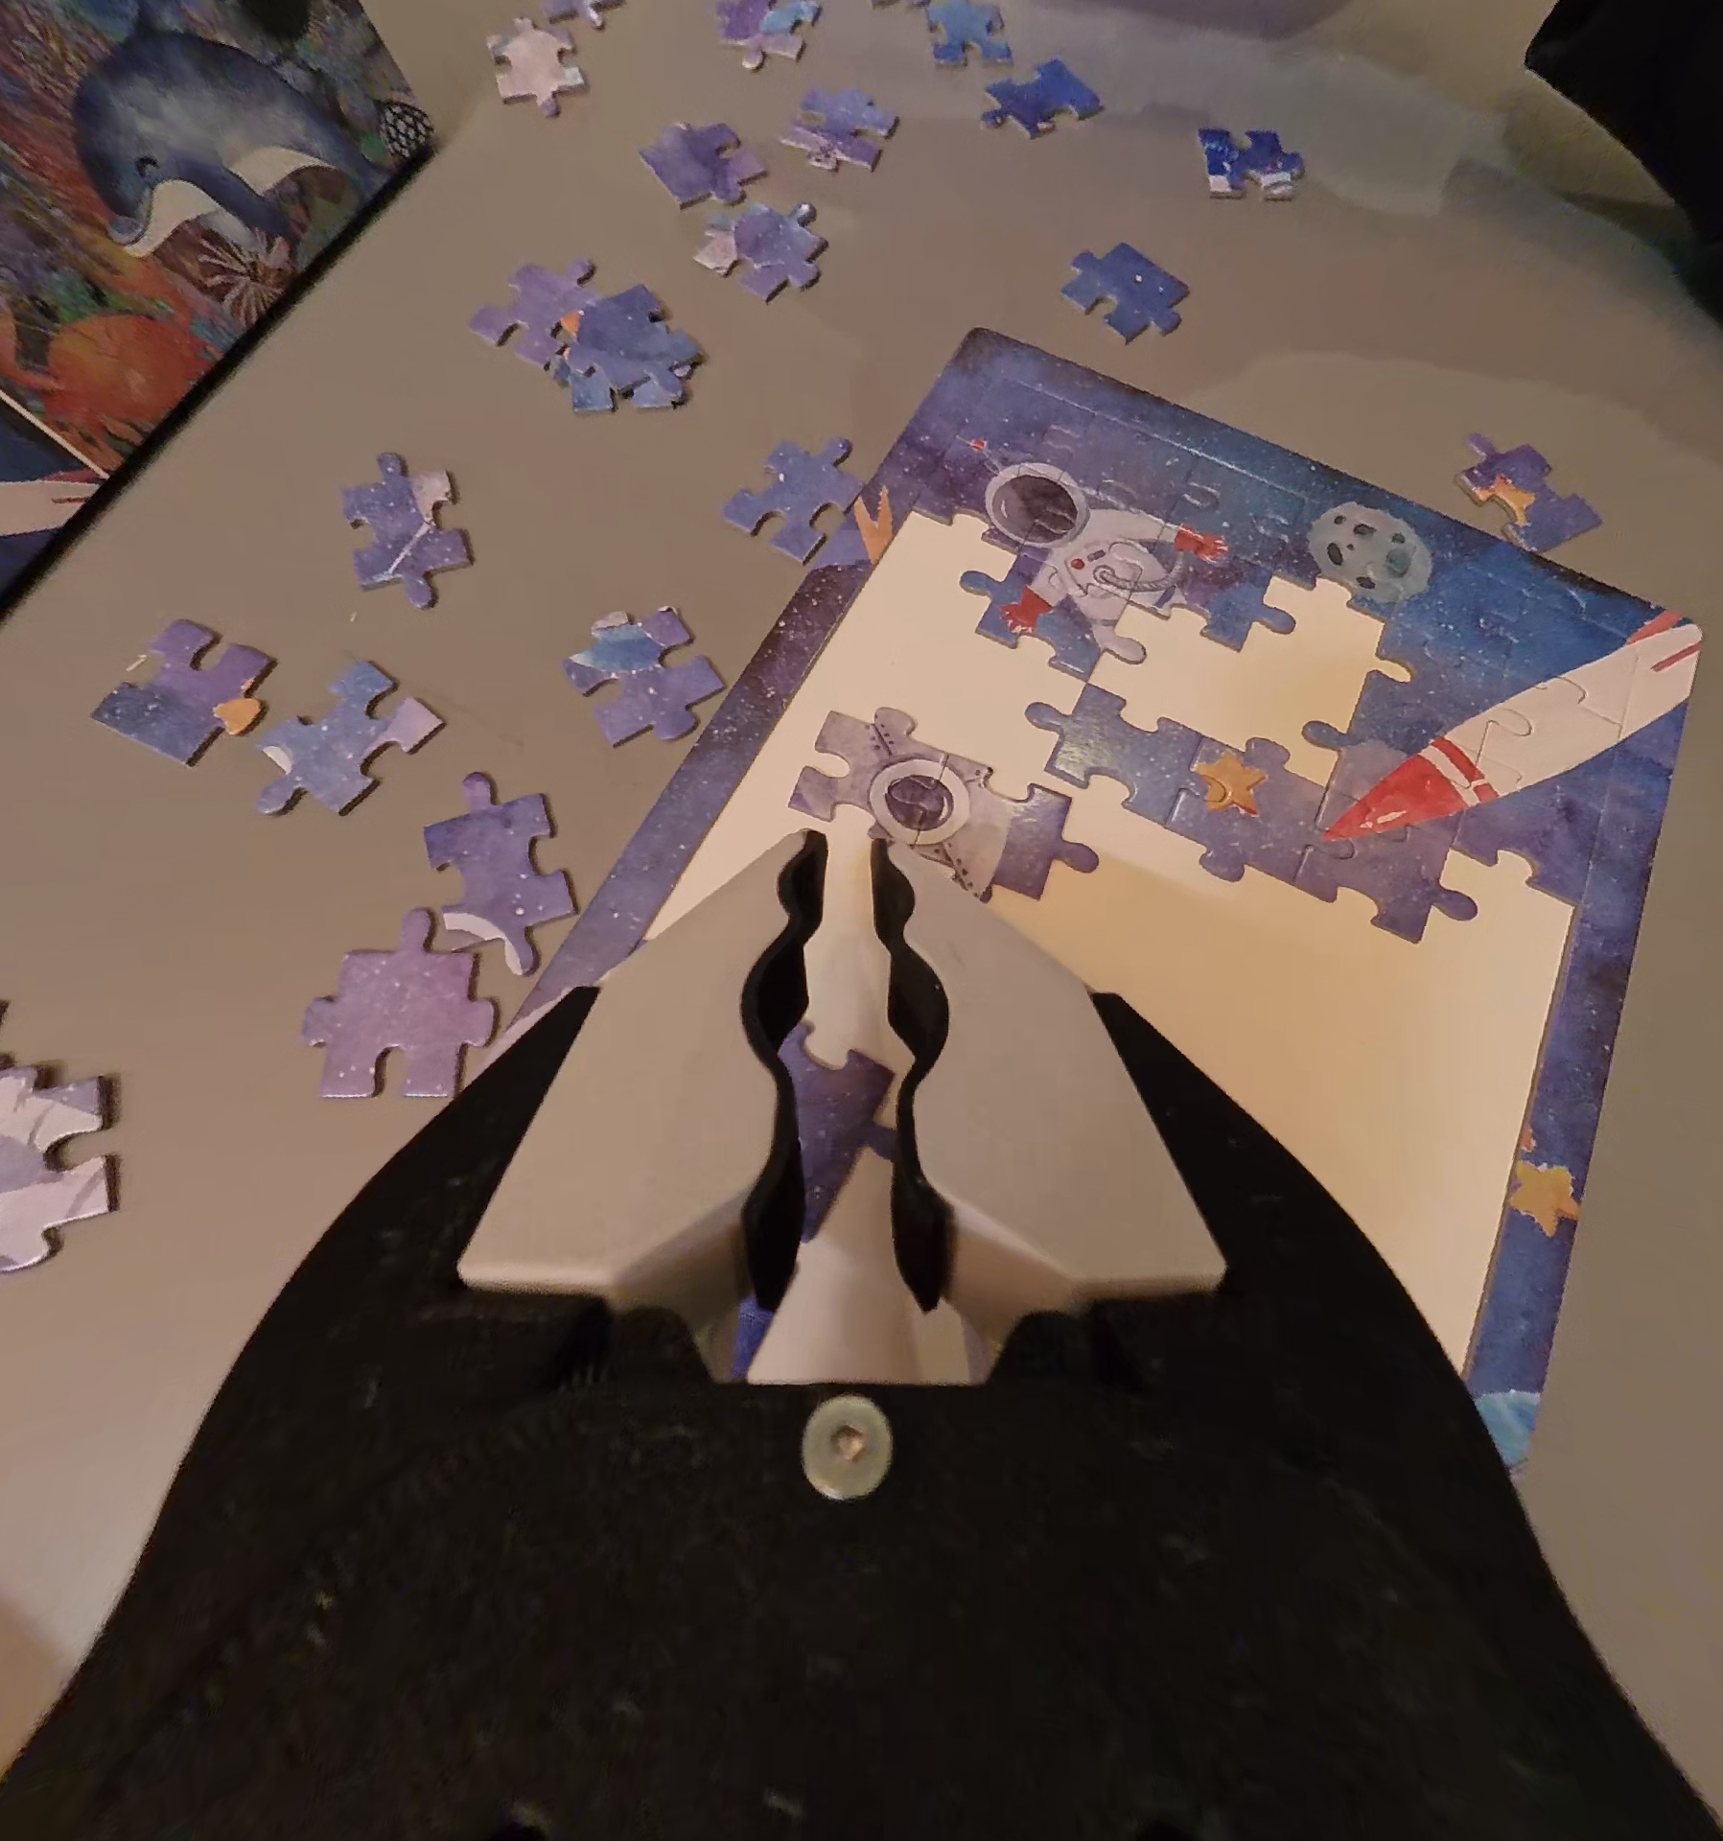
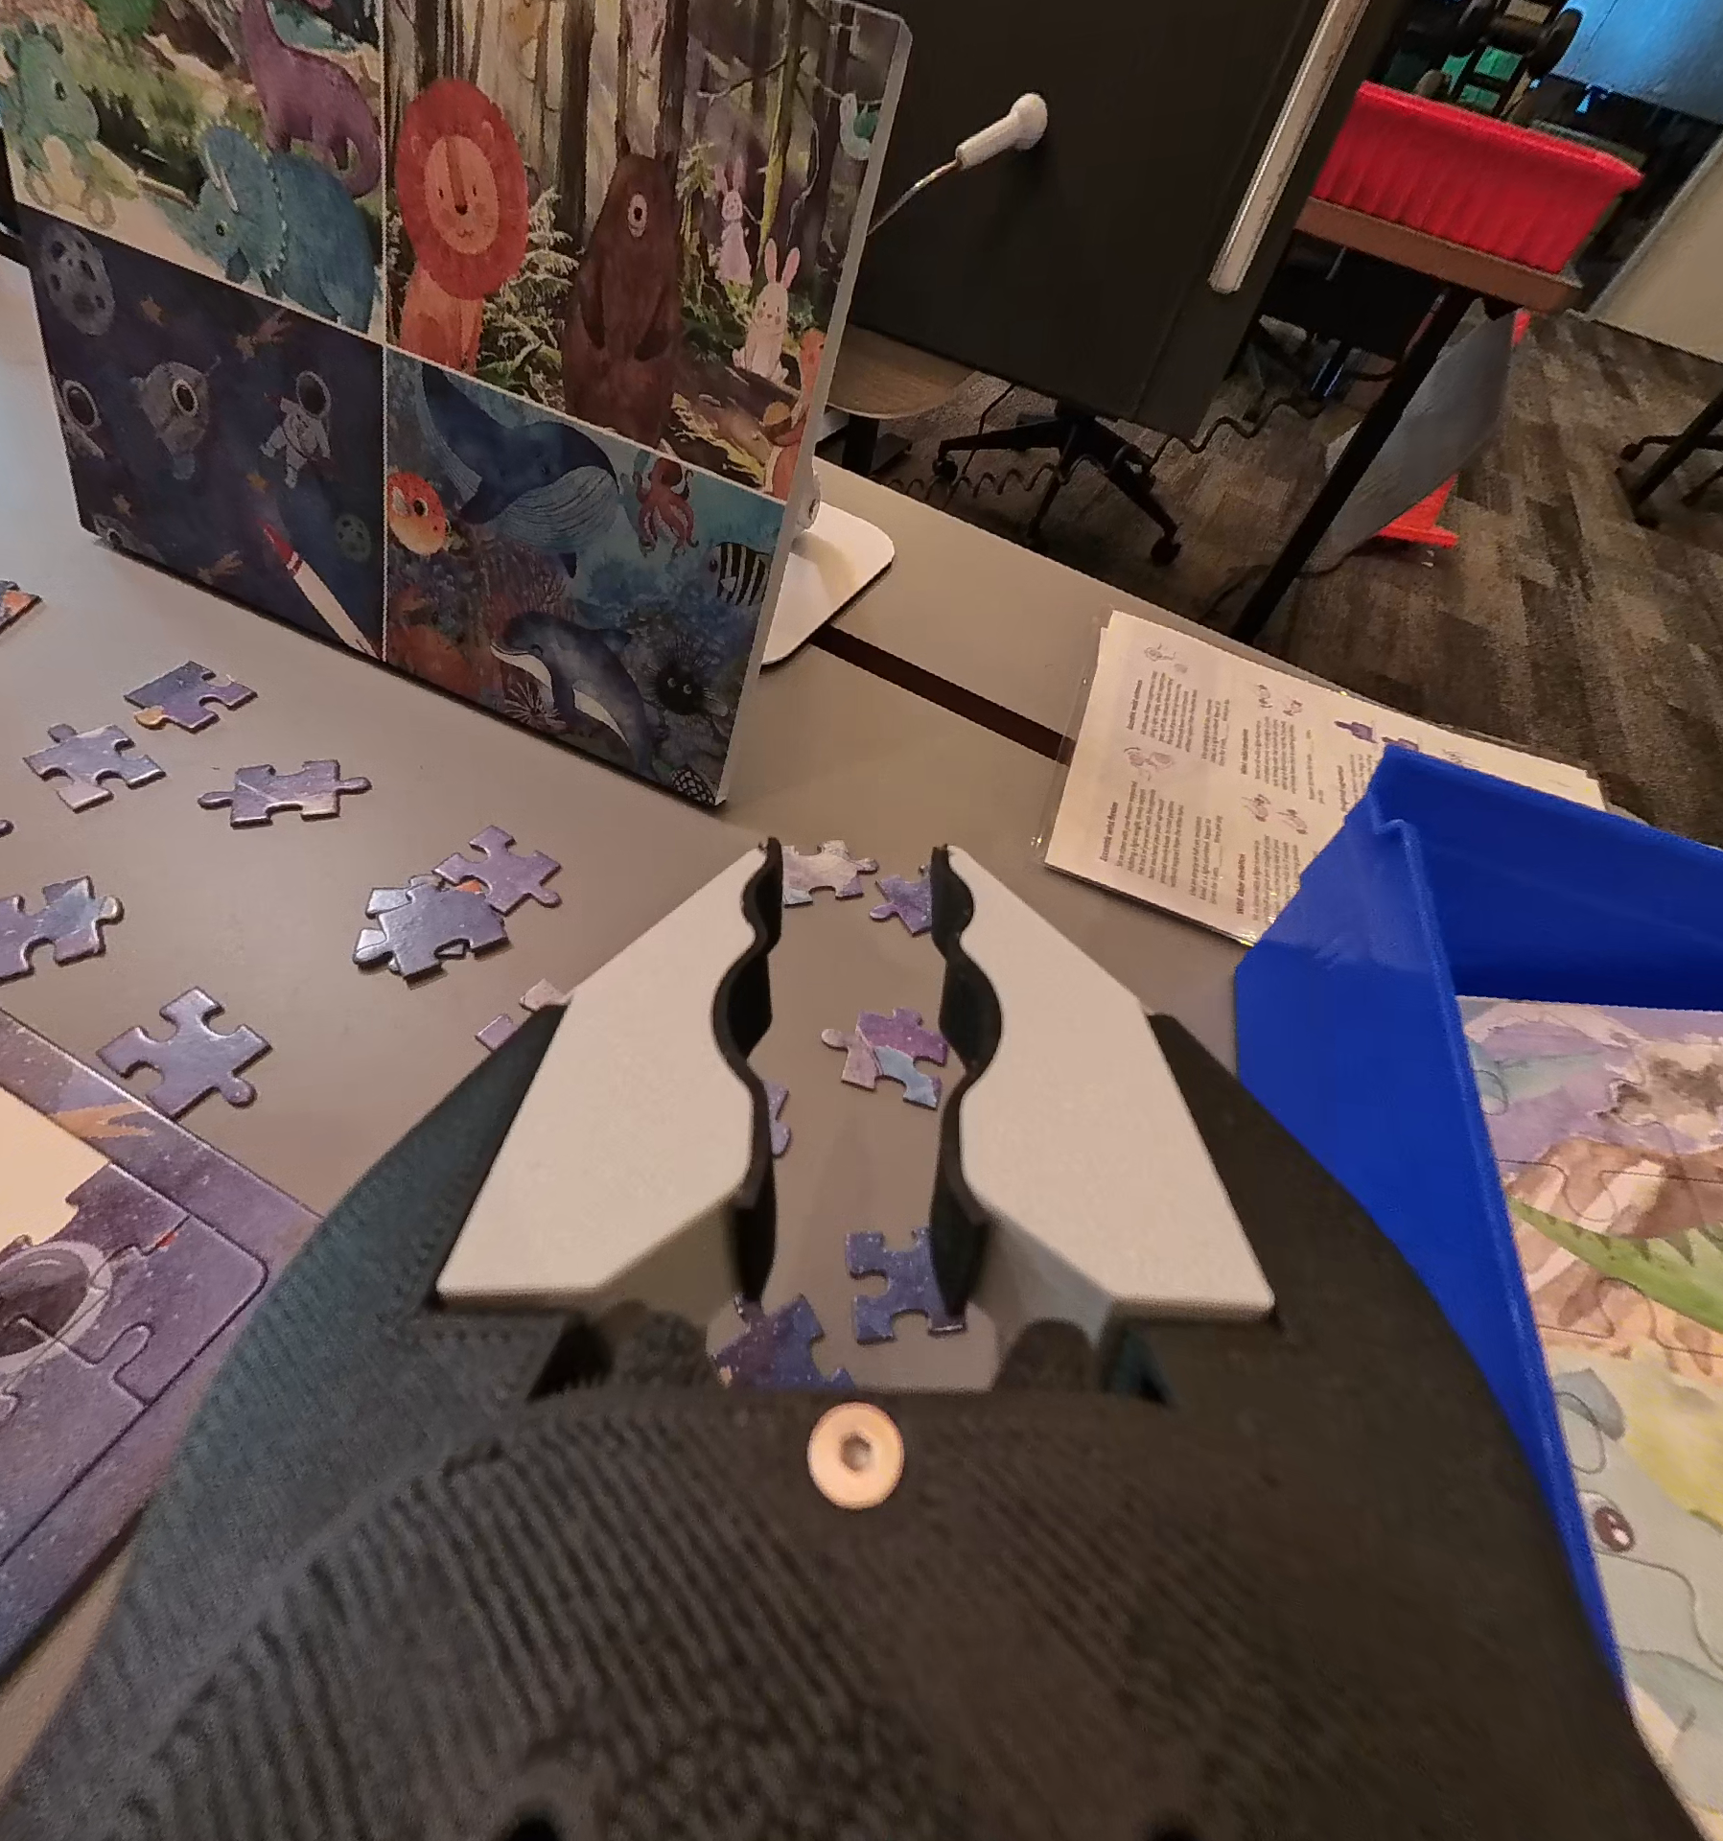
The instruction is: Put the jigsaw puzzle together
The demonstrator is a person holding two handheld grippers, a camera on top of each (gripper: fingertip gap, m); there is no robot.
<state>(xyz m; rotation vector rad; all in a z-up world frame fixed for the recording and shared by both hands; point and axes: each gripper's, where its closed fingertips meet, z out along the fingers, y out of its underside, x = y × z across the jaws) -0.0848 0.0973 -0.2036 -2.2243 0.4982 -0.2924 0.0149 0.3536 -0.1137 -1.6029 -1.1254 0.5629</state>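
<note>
Left gripper [image 1: 849, 847] nearly closed, empty, tips just beside loose purple porthole puzzle pieces [image 1: 922, 797] on cream tray [image 1: 1236, 1096]: nudge risk. Right gripper [image 2: 855, 865] wide, empty, over scattered pieces [image 2: 892, 1056].

Purple starry puzzle pieces [image 1: 501, 869], cream tray [image 1: 1236, 1046] with blue starry border, blue bin [image 2: 1385, 1046]

Dim warm light, soft shadows, wide-angle bending at the edges, slight blur.

One puzzle board [image 1: 1634, 996], one blue bin [image 2: 1435, 996], one picture box [image 2: 439, 349]
</note>
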